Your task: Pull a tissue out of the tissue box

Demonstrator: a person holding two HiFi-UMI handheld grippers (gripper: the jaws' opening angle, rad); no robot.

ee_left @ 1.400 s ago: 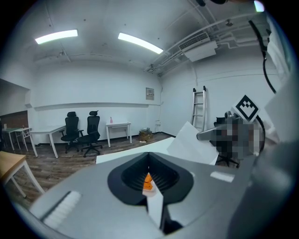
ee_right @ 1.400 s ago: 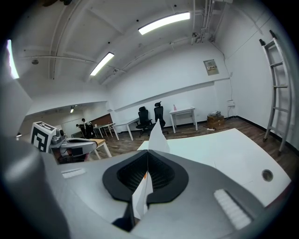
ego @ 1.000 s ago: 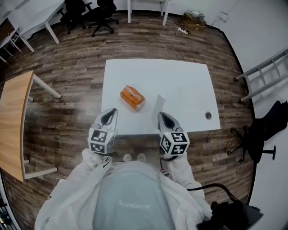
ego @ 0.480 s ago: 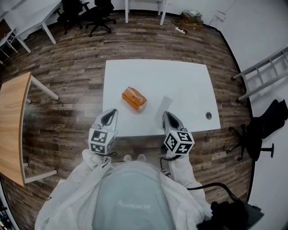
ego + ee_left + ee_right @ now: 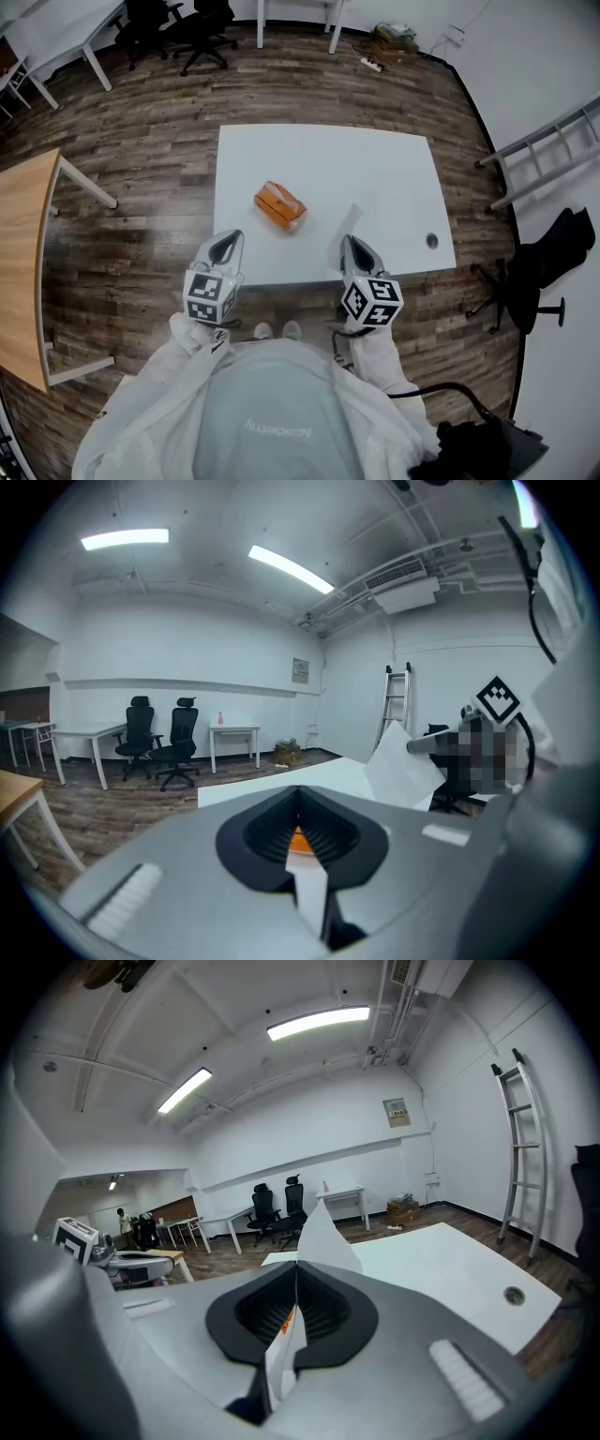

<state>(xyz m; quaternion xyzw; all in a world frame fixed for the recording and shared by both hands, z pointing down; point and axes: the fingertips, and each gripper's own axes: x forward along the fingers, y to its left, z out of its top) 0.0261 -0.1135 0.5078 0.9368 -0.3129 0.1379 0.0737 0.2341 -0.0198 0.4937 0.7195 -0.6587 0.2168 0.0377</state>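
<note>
White table point(image 5: 394, 159) carries an orange box point(image 5: 279, 207), its inside unclear. Right gripper point(image 5: 350, 241) pinches a tissue point(image 5: 323, 1232) clear of it; left gripper point(image 5: 232, 234) is closed, empty.

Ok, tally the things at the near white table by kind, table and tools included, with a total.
White rectangular table: 1
Orange rectangular tissue box: 1
White paper tissue, pinched in the right tool: 1
Grey two-jaw tools, left tool and right tool: 2
Total: 5
</note>
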